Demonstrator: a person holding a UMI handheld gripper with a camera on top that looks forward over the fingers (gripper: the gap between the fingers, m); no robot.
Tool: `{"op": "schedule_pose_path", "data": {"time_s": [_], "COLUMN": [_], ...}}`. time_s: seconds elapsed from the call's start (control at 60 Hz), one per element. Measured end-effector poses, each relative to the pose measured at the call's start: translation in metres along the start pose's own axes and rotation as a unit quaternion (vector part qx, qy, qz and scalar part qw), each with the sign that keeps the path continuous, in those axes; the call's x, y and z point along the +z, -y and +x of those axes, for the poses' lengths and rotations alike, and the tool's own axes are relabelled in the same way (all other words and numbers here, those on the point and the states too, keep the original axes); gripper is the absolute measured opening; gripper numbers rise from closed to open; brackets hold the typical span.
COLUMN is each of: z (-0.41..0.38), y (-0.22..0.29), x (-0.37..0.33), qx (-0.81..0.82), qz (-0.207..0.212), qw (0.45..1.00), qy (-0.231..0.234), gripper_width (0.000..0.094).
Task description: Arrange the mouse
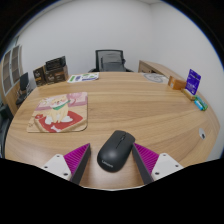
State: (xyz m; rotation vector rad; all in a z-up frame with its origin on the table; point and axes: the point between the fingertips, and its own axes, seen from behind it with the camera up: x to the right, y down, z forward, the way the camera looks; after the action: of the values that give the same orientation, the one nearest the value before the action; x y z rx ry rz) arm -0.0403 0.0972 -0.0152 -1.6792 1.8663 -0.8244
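A black computer mouse [115,150] rests on the wooden table [140,105] close to its near edge, turned slightly askew. It stands between the fingers of my gripper [112,150], which is open. The right pad [147,158] is against the mouse's side. A narrow strip of table shows between the mouse and the left pad [76,158]. A mouse mat with a cartoon picture [59,112] lies beyond and to the left of the fingers.
An office chair [111,60] stands behind the far edge of the table. A blue box [191,82] and a small teal item [200,101] sit at the right end. Shelves with boxes [50,70] stand at the back left.
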Motion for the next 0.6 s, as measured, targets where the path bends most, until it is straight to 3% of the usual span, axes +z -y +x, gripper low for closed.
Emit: {"op": "schedule_pose_path", "data": {"time_s": [0.283,0.517,0.6], "z": [-0.013,-0.016,-0.018], "y": [0.016,0.02,0.021], "x": [0.018,0.024,0.025], "qx": [-0.004,-0.014,-0.021], "qz": [0.005,0.006,0.008], "qw": [1.0,0.999,0.999], "qy": [0.015,0.031,0.039], "gripper_width": [0.0816,0.0619,0.0503]}}
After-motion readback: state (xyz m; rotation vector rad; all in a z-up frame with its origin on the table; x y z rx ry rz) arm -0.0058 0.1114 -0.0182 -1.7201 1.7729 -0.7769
